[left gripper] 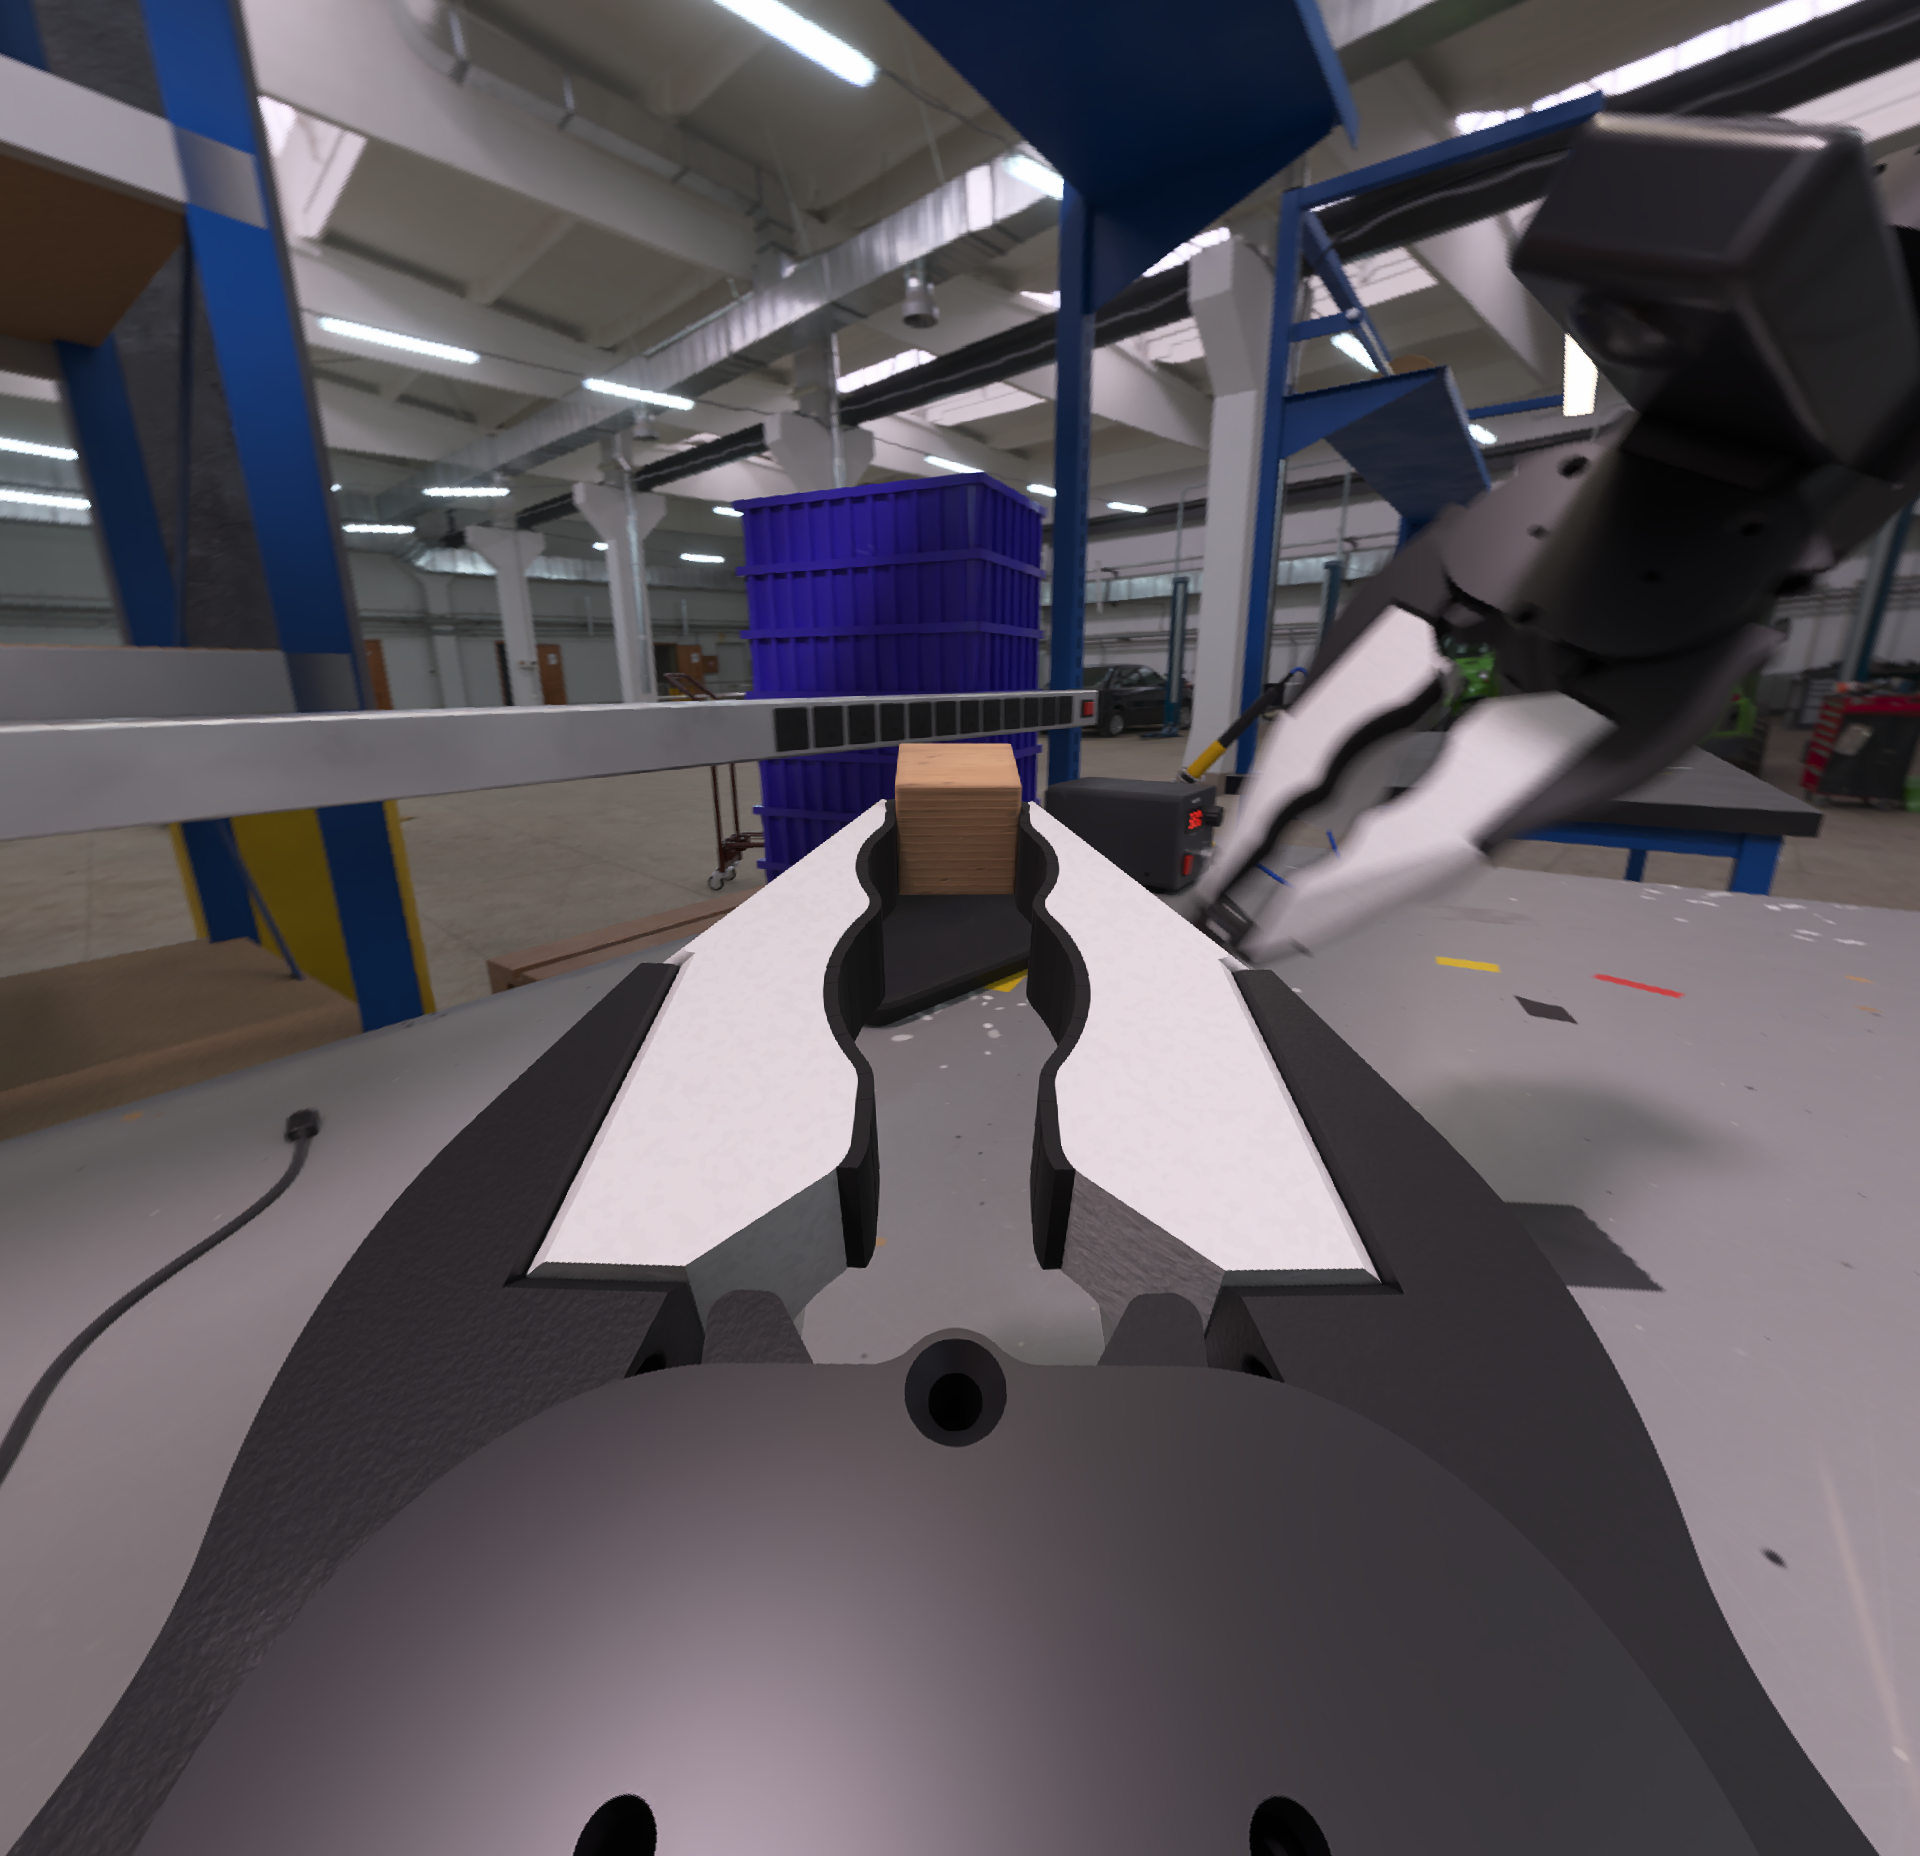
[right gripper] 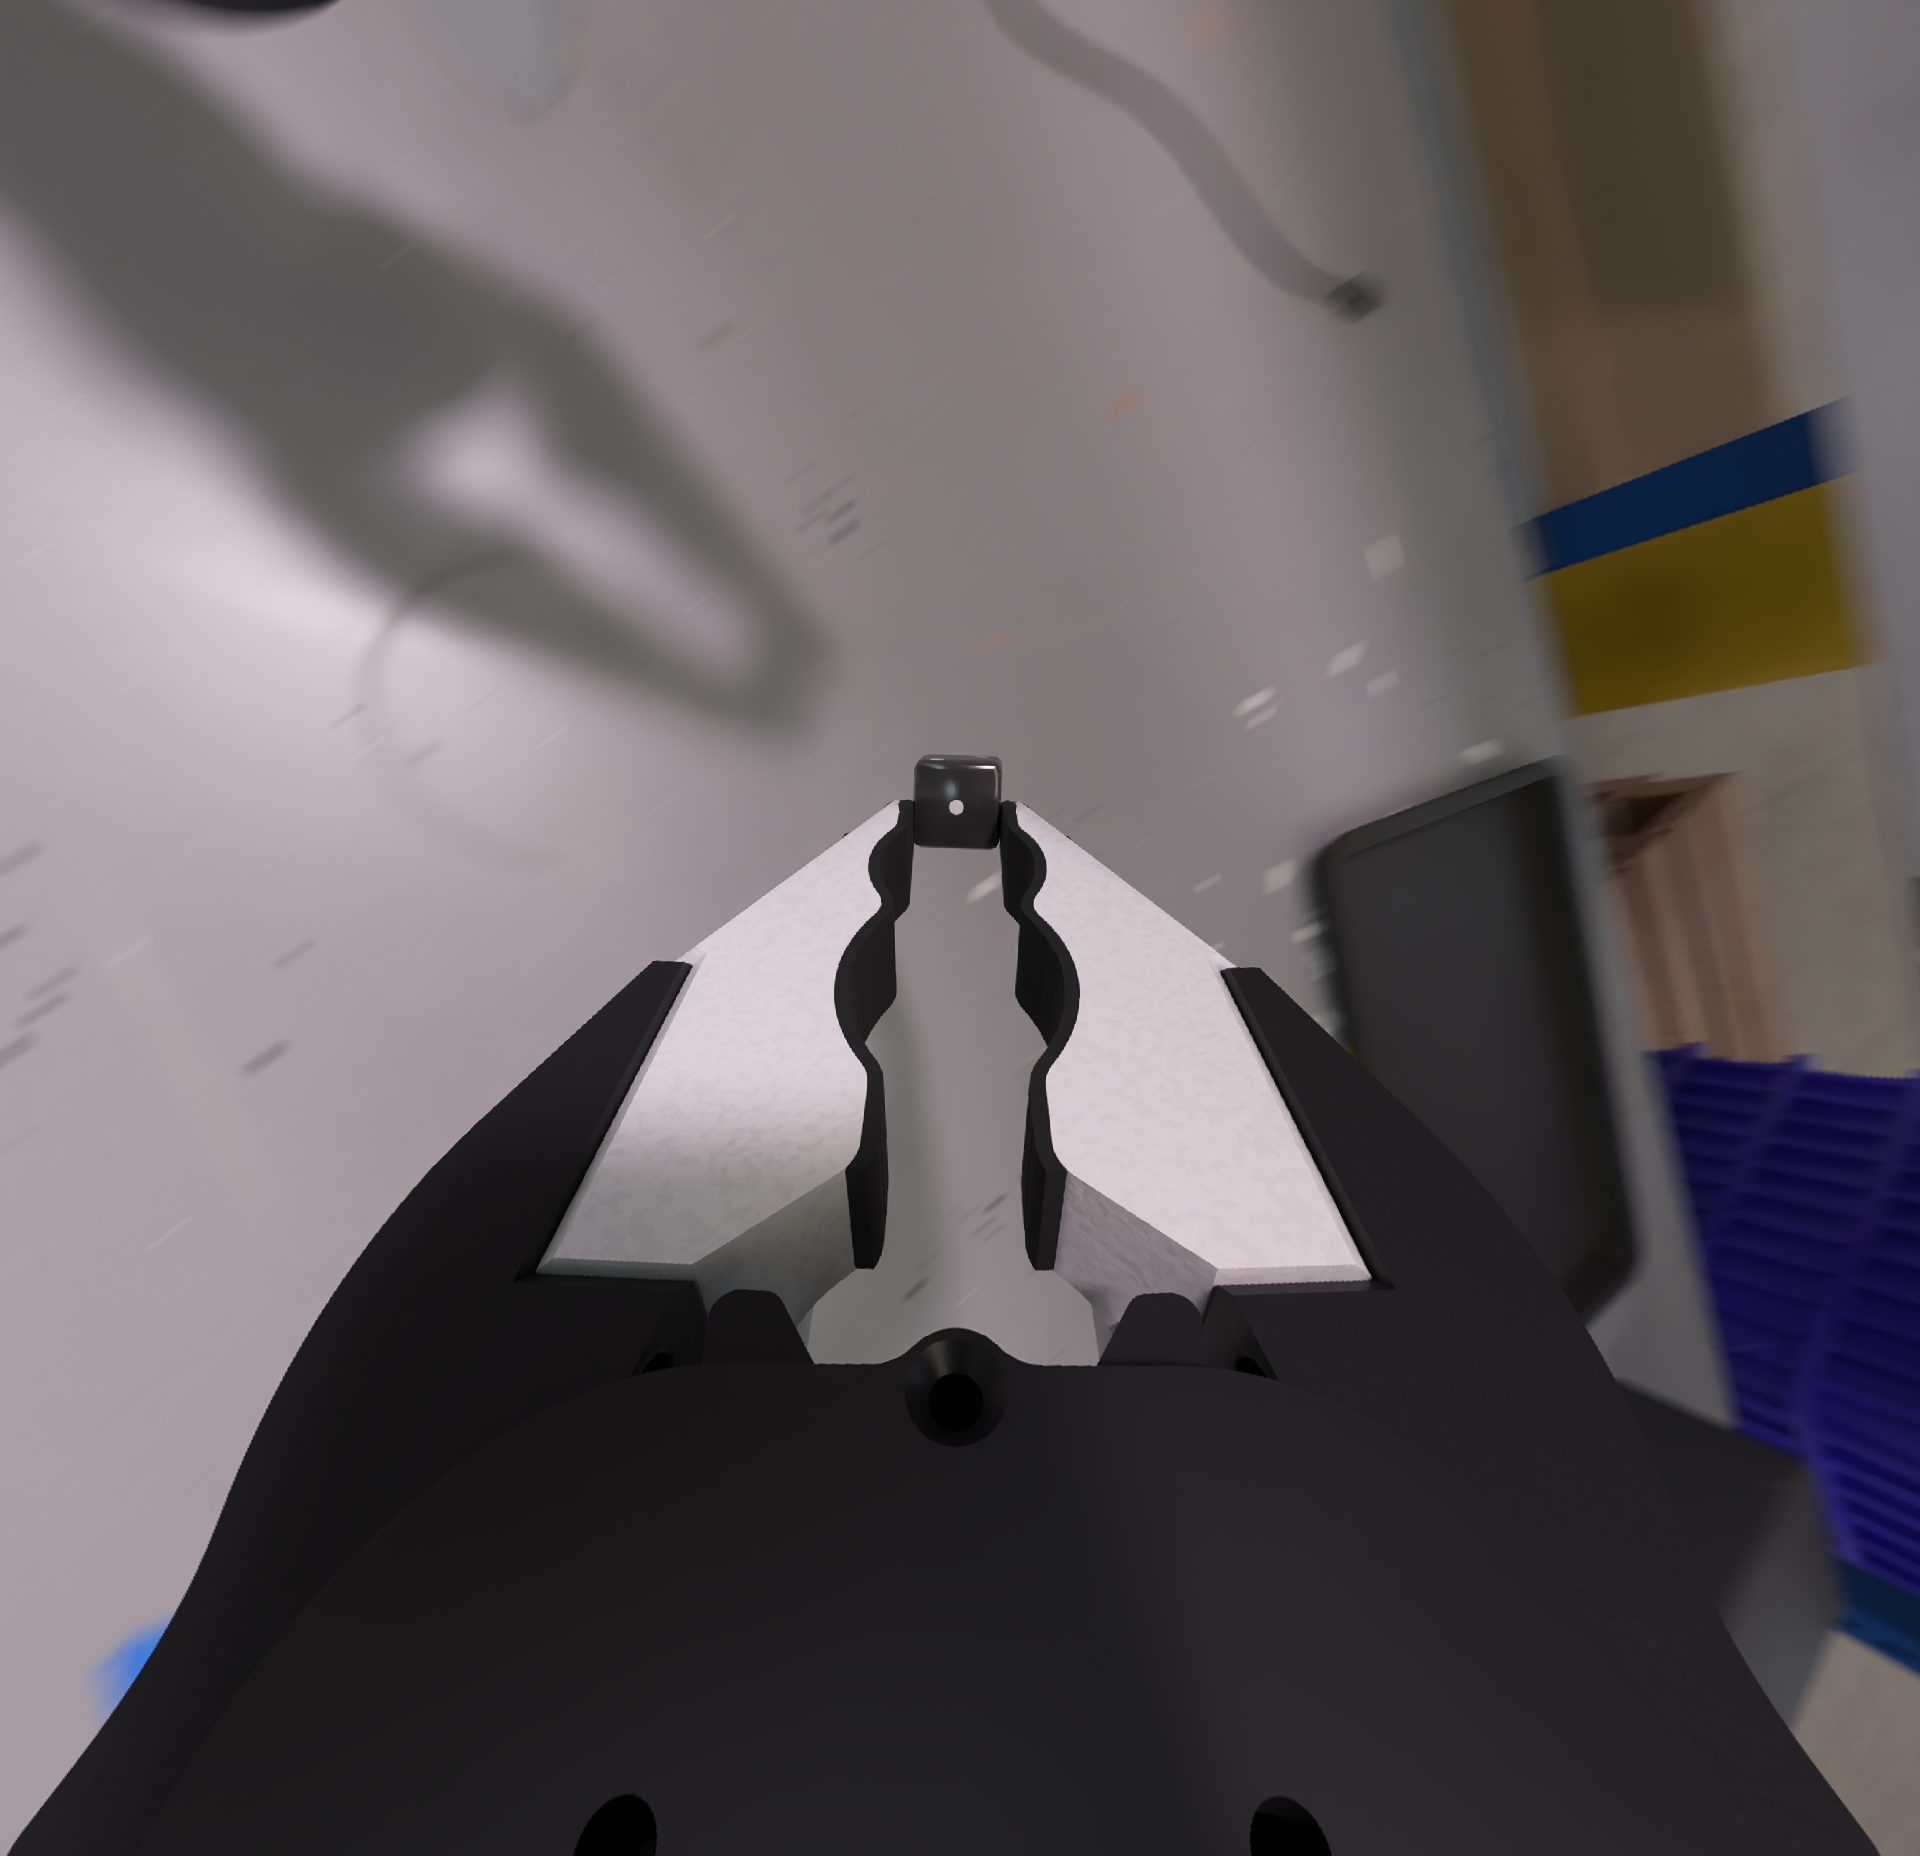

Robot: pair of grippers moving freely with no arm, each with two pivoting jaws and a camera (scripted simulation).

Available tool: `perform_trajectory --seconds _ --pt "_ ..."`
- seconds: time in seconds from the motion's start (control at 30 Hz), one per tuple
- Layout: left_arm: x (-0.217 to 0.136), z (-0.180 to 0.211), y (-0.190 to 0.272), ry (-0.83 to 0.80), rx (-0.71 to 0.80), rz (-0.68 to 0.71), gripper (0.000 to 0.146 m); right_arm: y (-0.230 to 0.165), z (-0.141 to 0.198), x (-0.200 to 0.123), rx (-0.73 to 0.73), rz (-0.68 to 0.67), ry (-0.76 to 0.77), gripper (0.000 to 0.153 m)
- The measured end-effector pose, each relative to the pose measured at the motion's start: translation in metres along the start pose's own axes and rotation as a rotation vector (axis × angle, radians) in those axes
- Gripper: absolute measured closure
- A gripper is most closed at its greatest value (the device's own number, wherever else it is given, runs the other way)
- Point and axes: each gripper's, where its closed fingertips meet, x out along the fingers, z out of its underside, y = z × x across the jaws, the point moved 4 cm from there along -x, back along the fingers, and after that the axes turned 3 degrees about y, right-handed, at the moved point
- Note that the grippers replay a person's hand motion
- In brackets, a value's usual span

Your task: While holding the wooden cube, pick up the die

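In the left wrist view my left gripper (left gripper: 957,819) is shut on the wooden cube (left gripper: 957,819), a light-brown block held between the fingertips above the grey table (left gripper: 1558,1131). The right gripper (left gripper: 1252,928) shows at the upper right of that view, tilted down towards the table, fingertips low; its catch is hidden there. In the right wrist view my right gripper (right gripper: 958,809) is shut on the die (right gripper: 958,800), a small black cube with a white pip, held above the table (right gripper: 312,871). That view is motion-blurred.
A stack of blue crates (left gripper: 894,653) stands behind the table beyond a grey metal rail (left gripper: 416,757). A black box with a red display (left gripper: 1132,824) sits at the back. A black cable (left gripper: 156,1276) lies at the left. Coloured tape marks (left gripper: 1636,985) dot the right.
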Motion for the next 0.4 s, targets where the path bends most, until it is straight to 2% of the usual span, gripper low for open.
perform_trajectory --seconds 0.1,0.17,0.27,0.4 --pt "0.003 0.000 0.013 -0.005 0.032 0.058 0.125 -0.063 0.034 -0.013 0.059 -0.202 -0.121 0.136" --pt "0.006 0.002 0.024 -0.019 0.054 0.102 0.125 -0.097 0.057 -0.016 0.113 -0.274 -0.177 0.136" --pt "0.010 0.004 0.042 -0.038 0.066 0.190 0.125 -0.127 0.084 -0.018 0.186 -0.290 -0.222 0.136" --pt "0.014 0.010 0.064 -0.096 0.048 0.324 0.125 -0.142 0.103 -0.021 0.229 -0.215 -0.202 0.136"
